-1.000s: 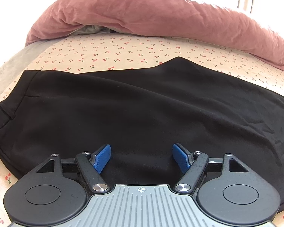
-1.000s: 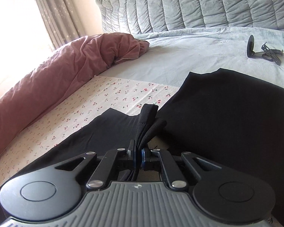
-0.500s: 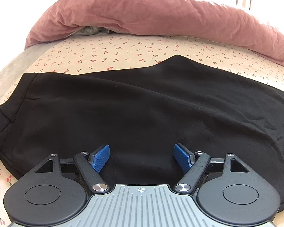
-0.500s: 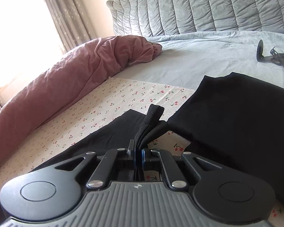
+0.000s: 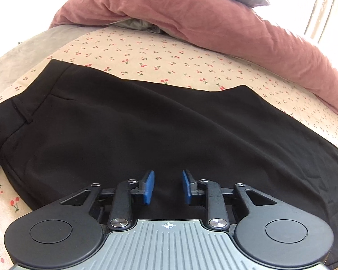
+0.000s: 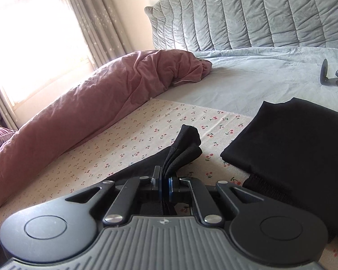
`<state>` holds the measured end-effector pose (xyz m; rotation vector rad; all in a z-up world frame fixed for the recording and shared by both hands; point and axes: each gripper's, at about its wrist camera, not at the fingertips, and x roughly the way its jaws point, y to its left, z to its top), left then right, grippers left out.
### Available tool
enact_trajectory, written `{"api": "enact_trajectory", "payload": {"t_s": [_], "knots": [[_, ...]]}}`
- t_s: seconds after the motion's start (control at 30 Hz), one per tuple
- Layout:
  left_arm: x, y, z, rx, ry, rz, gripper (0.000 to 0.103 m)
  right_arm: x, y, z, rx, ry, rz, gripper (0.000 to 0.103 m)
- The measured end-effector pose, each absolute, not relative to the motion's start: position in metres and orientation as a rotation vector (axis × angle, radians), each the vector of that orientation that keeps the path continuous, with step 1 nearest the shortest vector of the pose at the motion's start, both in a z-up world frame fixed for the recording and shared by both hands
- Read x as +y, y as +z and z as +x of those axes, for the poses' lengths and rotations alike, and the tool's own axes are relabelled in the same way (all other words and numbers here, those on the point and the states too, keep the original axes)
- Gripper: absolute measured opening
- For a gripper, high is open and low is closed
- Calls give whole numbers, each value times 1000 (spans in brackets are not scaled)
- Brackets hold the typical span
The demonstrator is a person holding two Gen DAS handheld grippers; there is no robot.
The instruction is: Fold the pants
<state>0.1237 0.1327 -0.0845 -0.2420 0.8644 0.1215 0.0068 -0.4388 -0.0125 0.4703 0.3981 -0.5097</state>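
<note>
The left tool (image 5: 168, 186) is held low and level over the black pants (image 5: 146, 135), its blue pads (image 5: 149, 185) parted with a clear gap between them and nothing caught there; dark cloth lies directly beneath and ahead of the fingers. The pants lie spread flat across the cherry-print sheet (image 5: 169, 58) of the bed, waistband toward the left side, with the pink duvet (image 5: 214, 20) bunched along the bed's far edge. The right tool (image 6: 165, 183) is tilted slightly up, its fingers pressed together on a bunched fold of the pants (image 6: 184, 148), which sticks up past the tips. A flat folded part of the cloth lies to its right. A small black stand (image 6: 331, 76) rests on the grey blanket (image 6: 247, 78) near the quilted headboard (image 6: 259, 15).
</note>
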Motion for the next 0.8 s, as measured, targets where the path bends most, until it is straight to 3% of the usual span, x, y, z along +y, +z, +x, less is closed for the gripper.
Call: {"api": "enact_trajectory", "payload": {"t_s": [0.07,0.47,0.6,0.7,0.8], "knots": [[139,-85,121,870,161,-253,3,-419,-5,11,377,-470,425,0],[170,-76,116,873,82,-450,0,-295,9,44,380,-241,149,0],[159,-62,111,779,-75,-473,13,-189,0,59,431,-3,-45,0],[146,-68,115,805,-192,-522,25,-116,-31,61,524,175,-209,0],[133,-80,124,865,-268,-566,29,-60,-71,50,596,273,-404,0]]}}
